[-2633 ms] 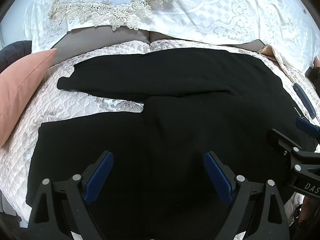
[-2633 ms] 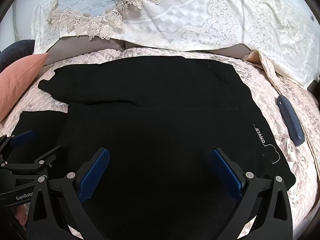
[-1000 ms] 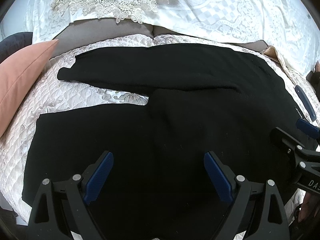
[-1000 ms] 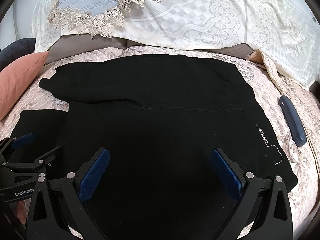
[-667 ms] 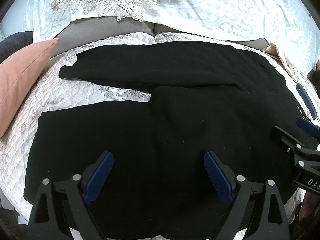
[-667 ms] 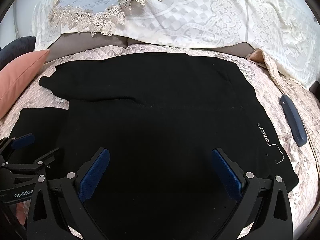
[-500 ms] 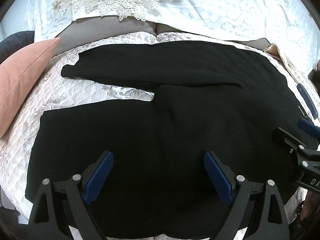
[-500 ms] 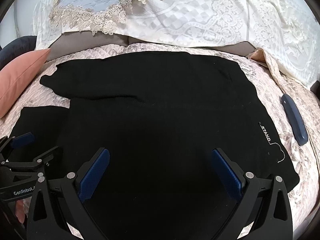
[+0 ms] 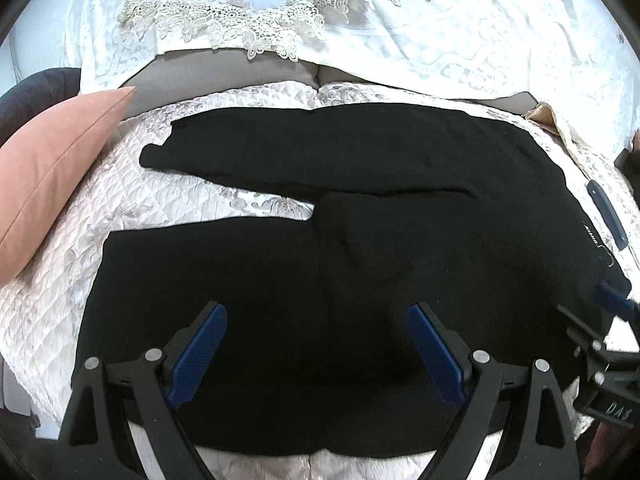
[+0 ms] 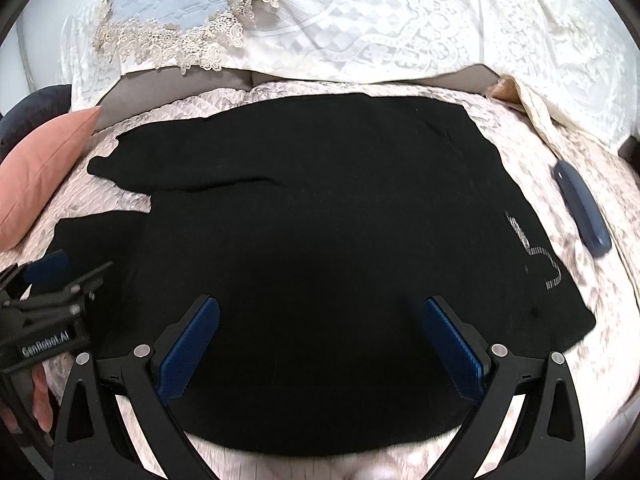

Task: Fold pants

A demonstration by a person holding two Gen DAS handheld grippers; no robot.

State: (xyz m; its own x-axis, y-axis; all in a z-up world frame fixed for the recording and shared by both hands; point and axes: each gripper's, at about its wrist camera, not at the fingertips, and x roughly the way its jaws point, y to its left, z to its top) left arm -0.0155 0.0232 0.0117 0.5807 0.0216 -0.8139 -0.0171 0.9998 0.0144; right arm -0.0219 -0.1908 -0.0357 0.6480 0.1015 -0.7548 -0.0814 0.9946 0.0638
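Note:
Black pants [image 9: 360,240] lie flat on a quilted sofa seat, legs spread apart toward the left, waist with white lettering at the right [image 10: 516,232]. My left gripper [image 9: 316,344] is open and empty, held above the near leg close to the crotch. My right gripper [image 10: 320,340] is open and empty, held above the seat of the pants [image 10: 320,240] near their front edge. Each gripper shows at the side of the other's view.
A pink cushion [image 9: 44,168] lies at the left. A dark blue remote [image 10: 582,212] lies on the seat right of the waist. A white lace cover [image 10: 360,20] drapes the backrest. The quilted seat [image 9: 160,208] shows bare between the legs.
Both grippers have pulled back and lifted a little, so the pants' near edge now shows. The pants have not moved.

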